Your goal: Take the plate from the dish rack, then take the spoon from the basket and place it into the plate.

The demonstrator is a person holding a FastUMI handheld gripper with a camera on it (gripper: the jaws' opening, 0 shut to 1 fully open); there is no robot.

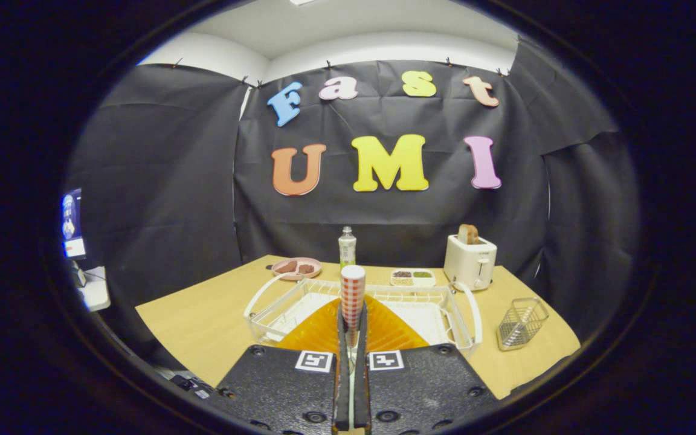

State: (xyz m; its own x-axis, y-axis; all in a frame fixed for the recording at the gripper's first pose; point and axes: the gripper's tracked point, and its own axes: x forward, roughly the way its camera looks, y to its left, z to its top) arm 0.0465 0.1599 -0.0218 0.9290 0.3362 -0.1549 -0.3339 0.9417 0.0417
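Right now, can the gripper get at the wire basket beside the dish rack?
Probably not yet: the gripper is shut on a checked piece at the orange plate in the dish rack. The wire basket stands apart, top open, nothing blocking it.

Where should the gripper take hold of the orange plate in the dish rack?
At its near rim, from this front side: the plate spreads wide toward the gripper, whose nearly closed fingers suit a thin edge. Whether they pinch it is unclear.

We see the gripper [353, 338] with fingers closed on a spoon [352, 296] – its checkered handle stands up between them. Beyond lie the orange plate [384, 331] in the white dish rack [463, 314], and the wire basket [522, 323] beside it.
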